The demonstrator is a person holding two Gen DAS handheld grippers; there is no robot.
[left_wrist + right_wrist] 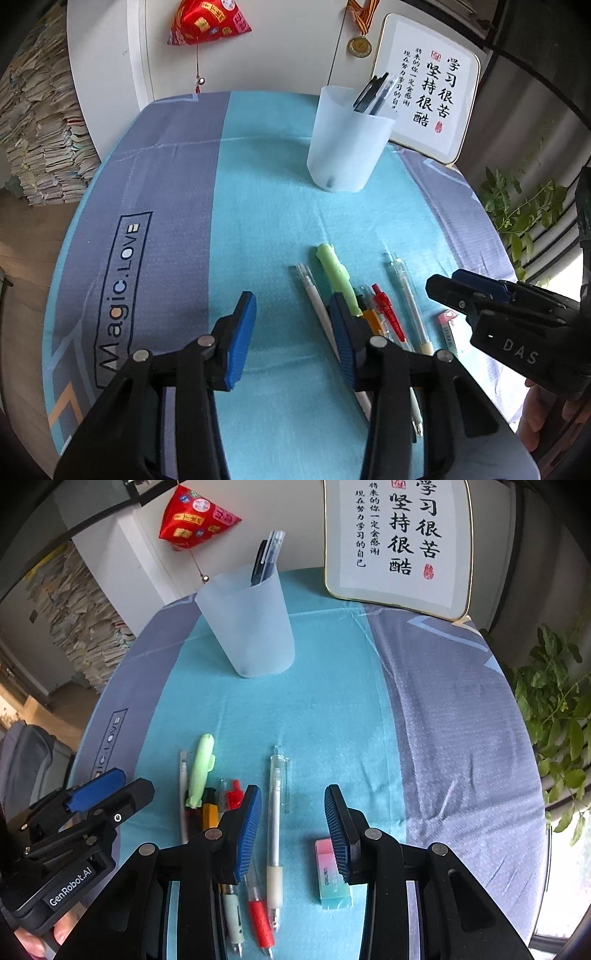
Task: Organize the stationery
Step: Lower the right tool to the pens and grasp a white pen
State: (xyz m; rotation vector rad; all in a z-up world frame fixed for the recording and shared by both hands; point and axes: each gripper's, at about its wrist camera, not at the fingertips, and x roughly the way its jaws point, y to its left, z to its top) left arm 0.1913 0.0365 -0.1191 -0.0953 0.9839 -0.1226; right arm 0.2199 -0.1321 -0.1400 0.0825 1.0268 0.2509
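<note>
- Blue pads line our left gripper (291, 338), fingers apart over bare cloth with nothing between them; the white pen (317, 302) lies just beside its right finger.
- We hold our right gripper (293, 830) with fingers spread, gripping nothing, astride the clear pen (275, 812); the pink-and-teal eraser (332, 882) lies under its right finger.
- Green, orange and red pens (218, 797) lie bunched on the surface (332, 716).
- Behind stands the frosted cup (251, 627), already holding dark pens (264, 561).
</note>
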